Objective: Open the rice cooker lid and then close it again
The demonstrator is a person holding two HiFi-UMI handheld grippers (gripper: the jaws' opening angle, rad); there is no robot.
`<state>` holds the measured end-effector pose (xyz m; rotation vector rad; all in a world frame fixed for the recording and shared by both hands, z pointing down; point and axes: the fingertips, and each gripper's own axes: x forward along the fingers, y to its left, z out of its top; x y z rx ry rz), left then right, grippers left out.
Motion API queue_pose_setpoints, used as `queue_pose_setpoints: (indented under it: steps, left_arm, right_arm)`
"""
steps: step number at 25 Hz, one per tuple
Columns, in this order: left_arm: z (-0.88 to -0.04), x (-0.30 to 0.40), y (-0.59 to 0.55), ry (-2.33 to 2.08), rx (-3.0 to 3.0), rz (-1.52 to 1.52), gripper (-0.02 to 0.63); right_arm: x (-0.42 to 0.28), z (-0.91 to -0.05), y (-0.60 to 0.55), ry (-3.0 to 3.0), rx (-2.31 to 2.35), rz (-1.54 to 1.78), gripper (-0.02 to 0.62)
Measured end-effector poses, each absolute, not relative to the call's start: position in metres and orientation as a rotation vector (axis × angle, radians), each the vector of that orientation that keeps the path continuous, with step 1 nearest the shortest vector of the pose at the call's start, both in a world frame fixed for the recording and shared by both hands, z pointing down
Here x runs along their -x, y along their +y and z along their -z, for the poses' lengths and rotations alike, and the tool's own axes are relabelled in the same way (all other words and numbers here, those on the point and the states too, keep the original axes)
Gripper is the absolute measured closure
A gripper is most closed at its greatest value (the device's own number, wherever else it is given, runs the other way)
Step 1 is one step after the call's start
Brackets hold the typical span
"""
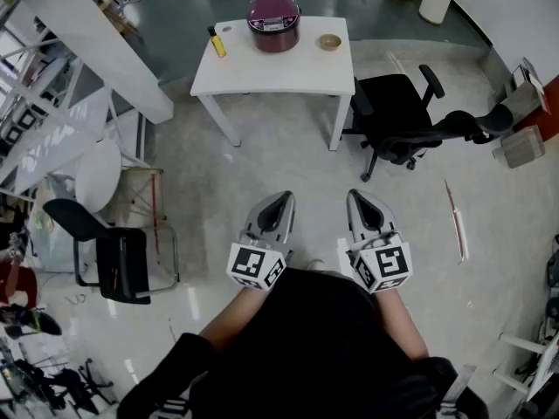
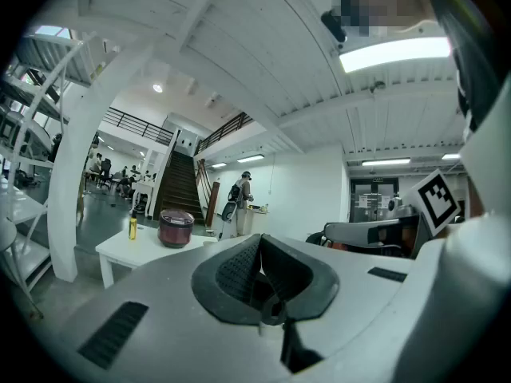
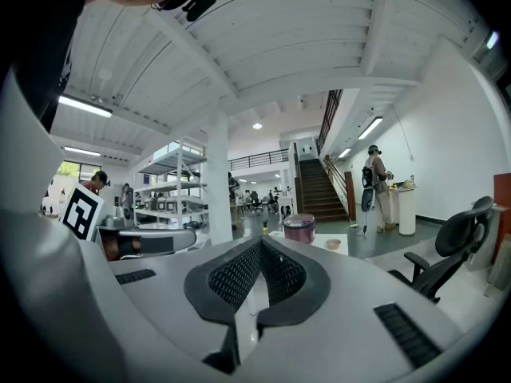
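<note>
Task not yet being started, by the look of it. Rice cooker [image 1: 273, 23] is being seen on the white surface [image 1: 262, 72] at the far side of the floor, lid [image 1: 273, 11] down, well apart from both claws. Opening and closing are both being left to do; an approach is being judged necessary first.

Left claw [image 1: 284, 199] is being held level in front of the body, jaws pressed together, nothing between them. Right claw [image 1: 356, 199] is being held beside it, jaws likewise together and empty, tipped slightly downward.

Yellow bottle [image 1: 217, 42] and small bowl [image 1: 329, 42] are being noted flanking the cooker, each apart from it.
</note>
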<state>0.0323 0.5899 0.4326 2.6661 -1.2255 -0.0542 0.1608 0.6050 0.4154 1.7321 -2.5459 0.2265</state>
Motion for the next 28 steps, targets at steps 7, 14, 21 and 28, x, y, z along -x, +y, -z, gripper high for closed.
queue_pose_setpoints:
  steps: [7, 14, 21, 28]
  left_arm:
    - [-0.430, -0.035, 0.595, -1.218, -2.680, 0.076, 0.603]
    - [-0.432, -0.035, 0.597, -1.218, -2.678, 0.071, 0.603]
    - [-0.437, -0.035, 0.597, -1.140, -2.681, 0.073, 0.554]
    - [-0.453, -0.034, 0.598, -1.127, -2.644, 0.012, 0.368]
  right_arm:
    - [-0.175, -0.418, 0.607, -2.519, -1.808, -0.288, 0.598]
    - [-0.175, -0.421, 0.609, -2.527, -1.789, -0.300, 0.598]
    - [-0.170, -0.422, 0.610, -2.552, -1.742, -0.292, 0.577]
    - [-0.170, -0.430, 0.607, -2.573, -1.681, -0.312, 0.393]
